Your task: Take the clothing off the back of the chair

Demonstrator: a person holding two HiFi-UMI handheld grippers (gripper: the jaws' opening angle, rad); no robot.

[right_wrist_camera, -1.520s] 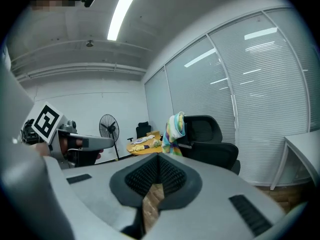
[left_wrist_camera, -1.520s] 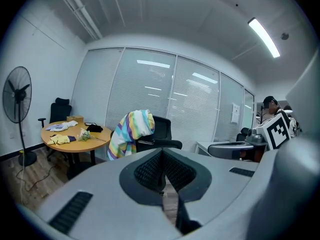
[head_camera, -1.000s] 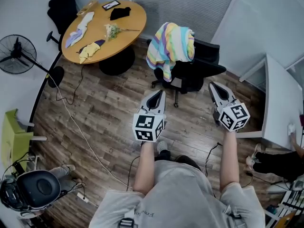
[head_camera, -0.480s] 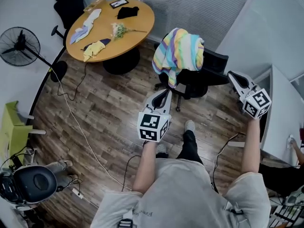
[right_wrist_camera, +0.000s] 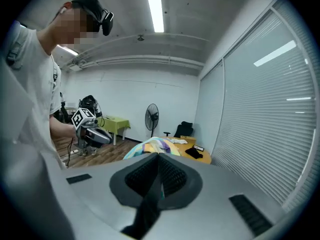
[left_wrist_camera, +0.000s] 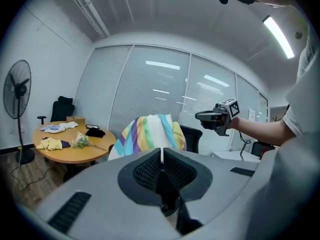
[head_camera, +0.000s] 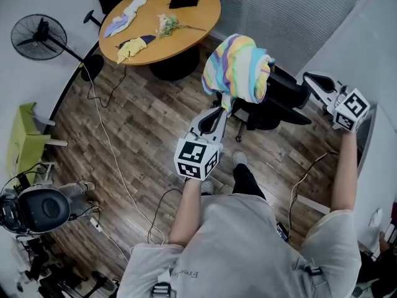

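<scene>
Head view: clothing [head_camera: 239, 67] draped over chair [head_camera: 286, 99] back. Left gripper [head_camera: 216, 112] and right gripper [head_camera: 312, 79] both closed, empty. Risk: a snagged pull probably rolls the chair.

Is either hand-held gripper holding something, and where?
Nothing is held. The left hand-held gripper and the right hand-held gripper are both shut and empty; the striped clothing hangs on the chair, apart from both.

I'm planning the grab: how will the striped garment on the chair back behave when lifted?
Probably floppy: the striped garment drapes in folds over the chair. Likely light, being thin-looking cloth. Its hanging end may drag or snag.
</scene>
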